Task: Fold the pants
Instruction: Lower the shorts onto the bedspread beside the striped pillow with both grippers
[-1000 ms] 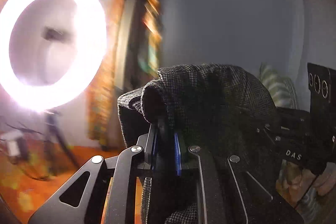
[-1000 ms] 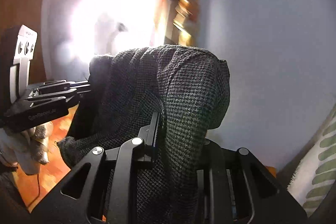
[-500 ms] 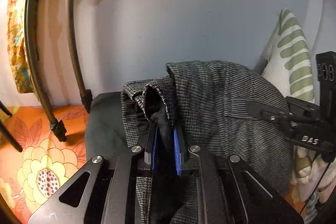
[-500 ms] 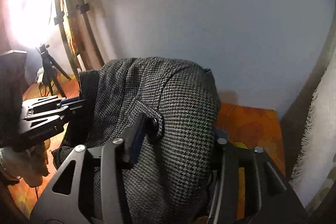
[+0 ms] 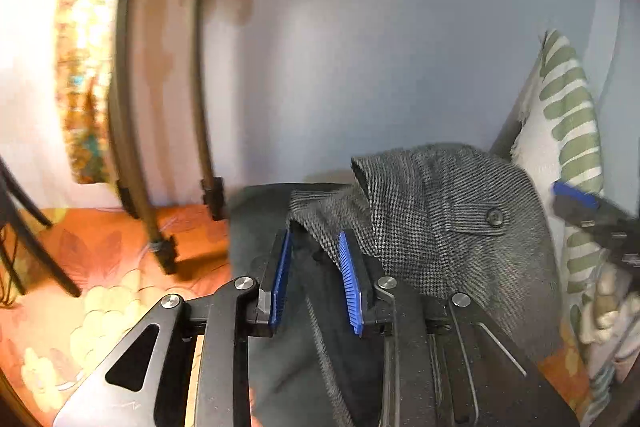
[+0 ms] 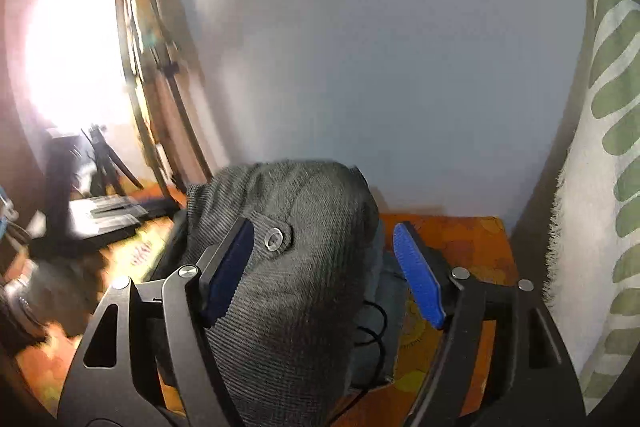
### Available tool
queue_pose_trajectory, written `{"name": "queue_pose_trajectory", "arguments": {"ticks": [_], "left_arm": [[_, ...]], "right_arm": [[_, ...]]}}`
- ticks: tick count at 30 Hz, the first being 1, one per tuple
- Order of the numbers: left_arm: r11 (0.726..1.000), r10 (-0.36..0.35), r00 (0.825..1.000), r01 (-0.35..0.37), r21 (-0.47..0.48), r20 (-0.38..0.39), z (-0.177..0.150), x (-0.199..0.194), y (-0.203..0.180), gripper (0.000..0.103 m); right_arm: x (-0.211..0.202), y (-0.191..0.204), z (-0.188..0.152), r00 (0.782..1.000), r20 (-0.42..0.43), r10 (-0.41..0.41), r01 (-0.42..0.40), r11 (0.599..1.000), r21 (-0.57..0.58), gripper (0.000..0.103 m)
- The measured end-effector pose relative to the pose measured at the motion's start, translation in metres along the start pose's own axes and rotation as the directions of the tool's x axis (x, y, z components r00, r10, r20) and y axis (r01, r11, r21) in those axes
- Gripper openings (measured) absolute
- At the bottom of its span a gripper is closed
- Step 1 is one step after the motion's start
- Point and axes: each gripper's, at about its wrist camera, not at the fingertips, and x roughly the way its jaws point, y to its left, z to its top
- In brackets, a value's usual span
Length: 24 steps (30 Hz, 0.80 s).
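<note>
Right wrist view: pale wall (image 6: 400, 47) closes the far side, a leaf-print pillow (image 6: 600, 187) the right, leaving orange floral bedding (image 6: 460, 239) bare between them. Grey houndstooth pants (image 6: 288, 259) lie heaped on it, long axis running from the camera toward the wall. Both tools stand apart: right tool (image 6: 324, 267) straddles the heap, left tool (image 5: 314, 275) straddles a waistband edge (image 5: 320, 227).

The left hand-held gripper (image 5: 314, 277) is matte black metal with 2 ribbed blue finger pads (image 5: 350, 283), angular linkage plates with triangular cut-outs, and round silver pivot screws. The right hand-held gripper (image 6: 326, 275) has the same black frame, blue ribbed pads (image 6: 418, 277) and silver screws.
</note>
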Motion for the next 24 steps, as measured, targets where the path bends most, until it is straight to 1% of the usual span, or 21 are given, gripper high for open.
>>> {"name": "queue_pose_trajectory", "arguments": {"ticks": [1, 2, 3, 4, 6, 8, 10, 11, 12, 14, 16, 18, 19, 21, 24], "left_arm": [[1.000, -0.013, 1.000, 0.013, -0.002, -0.001, -0.002, -0.006, 0.002, 0.023], [1.000, -0.021, 1.000, 0.021, 0.011, -0.005, -0.004, -0.010, 0.003, 0.023], [0.999, -0.024, 1.000, 0.024, 0.037, -0.010, -0.008, -0.015, 0.001, 0.023], [0.998, -0.024, 0.999, 0.025, 0.066, -0.023, -0.014, -0.018, -0.002, 0.023], [0.994, -0.027, 0.998, 0.032, 0.101, -0.050, -0.022, -0.020, -0.009, 0.023], [0.992, -0.036, 0.997, 0.044, 0.117, -0.067, -0.025, -0.019, -0.013, 0.023], [0.992, -0.043, 0.997, 0.051, 0.116, -0.068, -0.026, -0.016, -0.018, 0.023], [0.993, -0.044, 0.997, 0.052, 0.111, -0.068, -0.026, -0.012, -0.019, 0.023], [0.993, -0.053, 0.996, 0.060, 0.099, -0.070, -0.024, -0.009, -0.021, 0.023], [0.992, -0.075, 0.995, 0.081, 0.093, -0.065, -0.020, -0.003, -0.029, 0.023], [0.989, -0.085, 0.994, 0.092, 0.113, -0.063, -0.018, 0.007, -0.038, 0.023], [0.988, -0.091, 0.991, 0.102, 0.119, -0.095, -0.019, 0.021, -0.045, 0.023], [0.986, -0.098, 0.989, 0.112, 0.124, -0.113, -0.021, 0.026, -0.048, 0.023], [0.979, -0.088, 0.985, 0.114, 0.169, -0.151, -0.034, 0.034, -0.056, 0.023], [0.967, -0.054, 0.988, 0.088, 0.239, -0.145, -0.053, 0.035, -0.061, 0.024]], "right_arm": [[0.005, 0.002, -0.002, 1.000, -0.008, -0.015, 0.015, 1.000, -0.001, 0.059], [0.013, 0.003, -0.003, 0.999, -0.027, -0.020, 0.020, 1.000, 0.005, 0.051], [0.022, 0.002, -0.004, 0.999, -0.045, -0.014, 0.015, 1.000, 0.022, 0.039], [0.030, 0.003, -0.005, 0.998, -0.061, 0.000, 0.002, 0.999, 0.039, 0.035], [0.046, 0.009, -0.009, 0.996, -0.091, 0.019, -0.016, 0.999, 0.041, 0.035], [0.064, 0.025, -0.014, 0.991, -0.132, 0.027, -0.028, 1.000, -0.003, 0.036], [0.076, 0.035, -0.019, 0.988, -0.155, 0.015, -0.021, 0.999, -0.038, 0.043], [0.084, 0.038, -0.021, 0.985, -0.172, 0.021, -0.029, 0.999, -0.043, 0.045], [0.090, 0.040, -0.022, 0.983, -0.182, 0.028, -0.036, 0.999, -0.041, 0.049], [0.095, 0.044, -0.023, 0.982, -0.188, 0.016, -0.029, 0.997, -0.065, 0.051], [0.093, 0.044, -0.023, 0.982, -0.189, 0.030, -0.044, 0.997, -0.068, 0.055], [0.085, 0.038, -0.021, 0.982, -0.179, 0.066, -0.074, 0.997, -0.037, 0.055], [0.079, 0.032, -0.019, 0.983, -0.163, 0.083, -0.085, 0.996, -0.010, 0.055], [0.069, 0.020, -0.012, 0.987, -0.109, 0.114, -0.108, 0.992, 0.059, 0.055], [0.051, -0.003, 0.000, 0.992, -0.022, 0.128, -0.123, 0.981, 0.148, 0.055]]}}
